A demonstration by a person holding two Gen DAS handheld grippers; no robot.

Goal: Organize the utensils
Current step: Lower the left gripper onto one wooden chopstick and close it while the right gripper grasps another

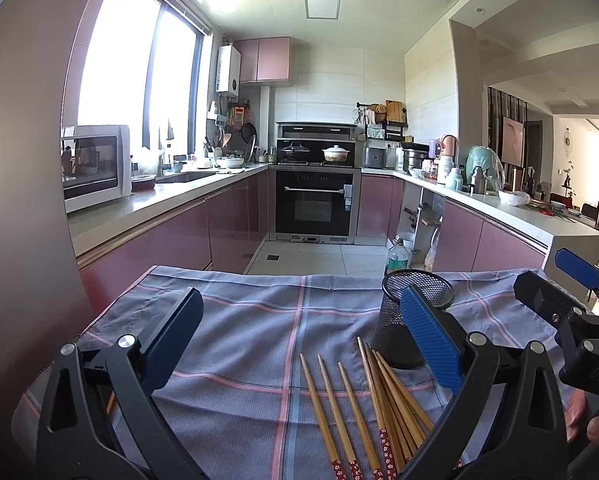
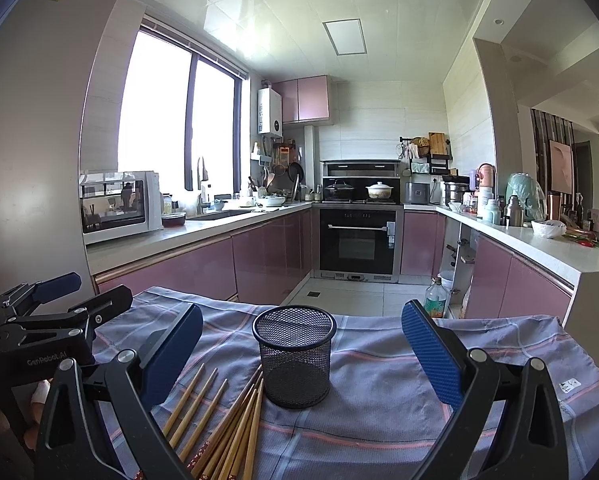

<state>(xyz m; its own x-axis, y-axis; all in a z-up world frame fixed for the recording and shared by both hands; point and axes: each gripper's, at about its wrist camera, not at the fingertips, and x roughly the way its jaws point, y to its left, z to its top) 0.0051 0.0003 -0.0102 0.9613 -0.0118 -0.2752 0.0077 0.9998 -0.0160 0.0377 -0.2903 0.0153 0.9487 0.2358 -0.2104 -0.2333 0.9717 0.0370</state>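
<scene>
1. Left gripper (image 1: 301, 340): fingers (image 1: 431, 334) spread wide apart, nothing between the pads. Held low over the worktop; seen from the right wrist cam it sits at the far left (image 2: 55, 300), clear of the chopsticks.

2. Right gripper (image 2: 301, 354): fingers (image 2: 433, 356) also wide apart, empty. Mesh cup (image 2: 294, 356) sits centred in the gap, ahead of the pads, no contact. From the left wrist cam this gripper shows at the right edge (image 1: 559, 284), beside the cup.

3. Worktop: covered w/ grey-blue plaid cloth (image 1: 235, 320), pink and pale stripes. Cloth edge hangs over the far side.

4. Mesh cup (image 1: 413, 318): black wire mesh, round, upright, open top. No utensils inside as far as the mesh lets one see.

5. Chopsticks (image 1: 363, 412): bamboo, red floral-pattern ends toward the cams, tips pointing away. Approx. three lie apart in a row on the left; the rest are bunched and crossed in a loose pile on the right, tips reaching the cup base. Right wrist cam shows the same set (image 2: 227, 416) lying left of and just in front of the cup. Exact count cannot be told; pile overlaps.

6. Background: kitchen w/ pink cabinets, oven (image 2: 357, 240), microwave (image 2: 119, 206), window.
</scene>
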